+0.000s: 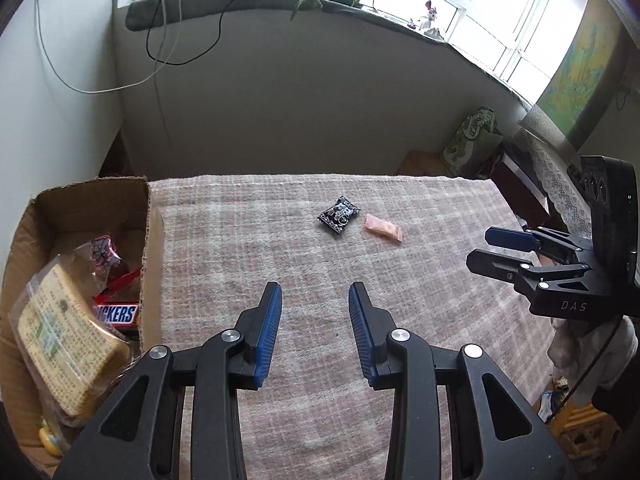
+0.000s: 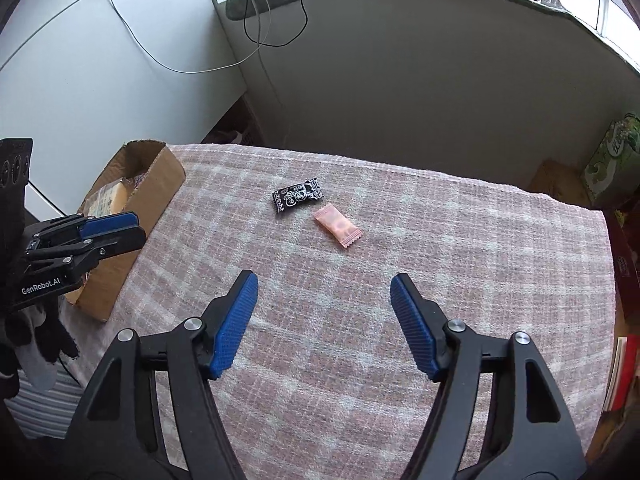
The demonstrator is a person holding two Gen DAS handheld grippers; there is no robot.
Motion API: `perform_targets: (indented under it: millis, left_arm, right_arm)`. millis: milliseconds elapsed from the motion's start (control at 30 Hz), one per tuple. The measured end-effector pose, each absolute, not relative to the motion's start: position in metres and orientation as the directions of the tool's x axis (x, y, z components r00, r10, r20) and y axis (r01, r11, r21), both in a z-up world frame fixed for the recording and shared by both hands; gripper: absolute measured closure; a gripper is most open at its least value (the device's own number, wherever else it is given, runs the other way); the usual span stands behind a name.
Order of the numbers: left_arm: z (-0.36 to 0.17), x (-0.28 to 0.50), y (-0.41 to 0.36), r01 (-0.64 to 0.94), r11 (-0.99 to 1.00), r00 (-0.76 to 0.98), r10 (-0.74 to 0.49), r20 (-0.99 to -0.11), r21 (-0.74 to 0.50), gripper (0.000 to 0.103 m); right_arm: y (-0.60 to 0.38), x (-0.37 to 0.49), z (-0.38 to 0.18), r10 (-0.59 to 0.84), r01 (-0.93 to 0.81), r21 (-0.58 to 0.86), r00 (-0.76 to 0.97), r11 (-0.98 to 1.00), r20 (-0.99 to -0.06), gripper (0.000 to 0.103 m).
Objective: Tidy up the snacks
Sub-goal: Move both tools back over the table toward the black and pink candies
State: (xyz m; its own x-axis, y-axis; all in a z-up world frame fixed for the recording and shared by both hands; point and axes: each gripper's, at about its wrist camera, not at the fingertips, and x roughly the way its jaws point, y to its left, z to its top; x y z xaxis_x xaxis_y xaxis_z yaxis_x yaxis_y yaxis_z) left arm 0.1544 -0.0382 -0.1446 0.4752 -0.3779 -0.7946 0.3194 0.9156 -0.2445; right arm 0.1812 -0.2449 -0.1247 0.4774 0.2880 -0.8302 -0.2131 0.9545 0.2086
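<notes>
Two sweets, black (image 2: 297, 195) and pink (image 2: 338, 227), lie on the cloth (image 2: 320, 320) right of the box (image 2: 132, 216); both grippers, left (image 1: 315, 300) narrow, right (image 2: 324, 292) wide, are empty, probably approaching to pick one.

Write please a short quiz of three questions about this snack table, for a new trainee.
1. True or false: the black candy wrapper and the pink candy wrapper lie inside the cardboard box.
2. Which gripper has its fingers further apart: A) left gripper B) right gripper?
3. Fill in: the Snickers bar lies in the ____.

Key
1. False: both lie on the checked cloth, outside the box.
2. B. Both are open and hold nothing.
3. Box, beside a clear pack of biscuits.
</notes>
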Motion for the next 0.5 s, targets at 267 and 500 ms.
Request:
perform_targets:
  millis: [267, 500]
  left_arm:
    - [-0.162, 0.190, -0.076, 0.394, 0.895, 0.430, -0.381, -0.818, -0.210, 0.070]
    - [-0.182, 0.221, -0.094, 0.435, 0.878, 0.373, -0.376, -0.848, -0.198, 0.070]
  right_arm:
    - [-0.245, 0.206, -0.147, 0.312, -0.258, 0.216, 0.433, 0.942, -0.846, 0.037]
    - [-0.242, 0.224, -0.166, 0.330, -0.284, 0.229, 0.393, 0.931, -0.858, 0.044]
